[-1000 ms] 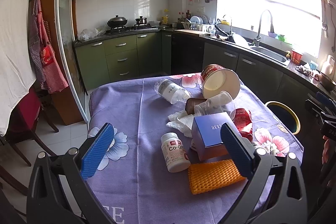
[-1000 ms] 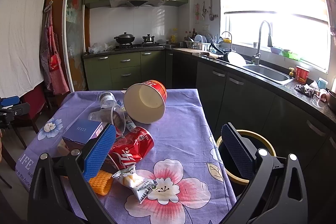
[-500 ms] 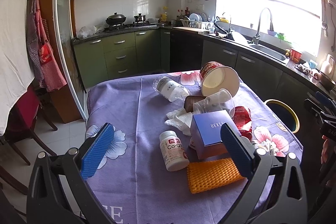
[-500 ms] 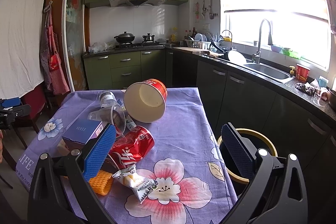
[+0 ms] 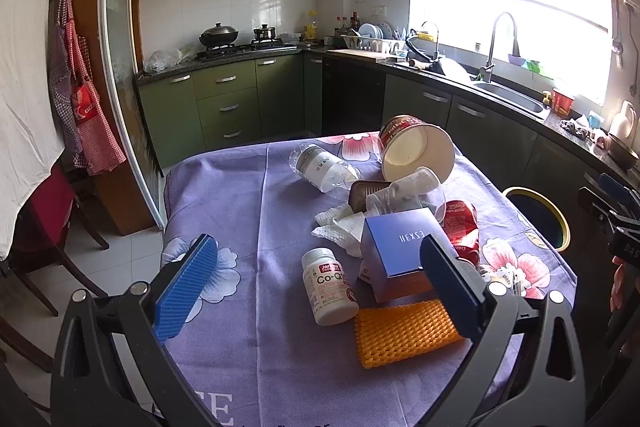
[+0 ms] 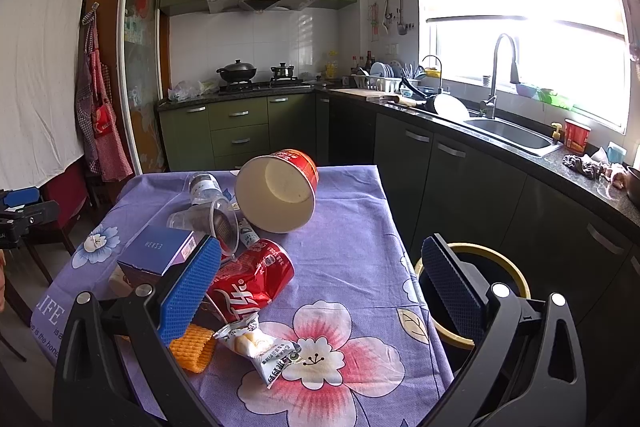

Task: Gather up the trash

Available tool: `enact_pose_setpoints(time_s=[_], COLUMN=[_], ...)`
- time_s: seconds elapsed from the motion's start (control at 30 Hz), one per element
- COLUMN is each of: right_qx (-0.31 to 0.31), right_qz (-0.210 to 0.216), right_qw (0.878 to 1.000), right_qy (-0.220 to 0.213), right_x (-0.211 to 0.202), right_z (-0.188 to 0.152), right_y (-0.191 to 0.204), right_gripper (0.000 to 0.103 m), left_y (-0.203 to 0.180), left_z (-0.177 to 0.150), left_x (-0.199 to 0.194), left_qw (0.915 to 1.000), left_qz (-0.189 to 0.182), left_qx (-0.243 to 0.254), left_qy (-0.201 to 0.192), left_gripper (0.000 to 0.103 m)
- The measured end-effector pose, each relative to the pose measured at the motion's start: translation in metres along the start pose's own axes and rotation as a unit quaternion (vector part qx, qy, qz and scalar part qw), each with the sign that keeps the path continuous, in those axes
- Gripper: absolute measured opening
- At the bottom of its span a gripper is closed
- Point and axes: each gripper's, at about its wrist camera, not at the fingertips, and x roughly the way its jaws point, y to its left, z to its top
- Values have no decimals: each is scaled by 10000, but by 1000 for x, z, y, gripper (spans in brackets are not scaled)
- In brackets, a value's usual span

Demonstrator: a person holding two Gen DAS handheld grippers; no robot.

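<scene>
Trash lies on a purple flowered tablecloth (image 5: 256, 203): a white pill bottle (image 5: 330, 286), a blue box (image 5: 402, 251), orange foam netting (image 5: 404, 331), a crushed red can (image 6: 250, 285), a snack wrapper (image 6: 262, 349), a tipped red paper bowl (image 6: 280, 191), clear plastic cups (image 6: 208, 221), a plastic bottle (image 5: 324, 169) and white tissue (image 5: 340, 227). My left gripper (image 5: 316, 287) is open and empty above the near table edge. My right gripper (image 6: 320, 287) is open and empty, its left finger beside the can. A bin with a yellow rim (image 6: 476, 291) stands beside the table.
Green kitchen cabinets (image 5: 232, 107) and a stove stand at the back. A dark counter with a sink (image 6: 508, 137) runs along the right under the window. A chair with a red seat (image 5: 44, 211) stands left of the table.
The left gripper has drifted slightly, so the trash sits a little lower left in its view. The right view is almost unchanged. Both grippers stay open.
</scene>
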Motion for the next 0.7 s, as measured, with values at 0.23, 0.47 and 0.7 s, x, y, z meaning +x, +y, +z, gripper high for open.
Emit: enact_pose_setpoints(time_s=[0.23,0.47,0.7], right_qx=[10,25,31], right_qz=[9,24,21], right_qw=[10000,10000,10000], right_qy=[-19,-4,-12], right_x=[-2,-2,-2], right_z=[1,2,3], right_y=[0,-1,-2], right_gripper=[99,99,99], left_y=[0,0,0], left_z=[1,1,1], left_x=[2,2,2], left_qw=[10000,10000,10000], left_qz=[-14,-6,-4], left_qx=[7,4,8], left_qy=[9,11,5], left_gripper=[97,97,97])
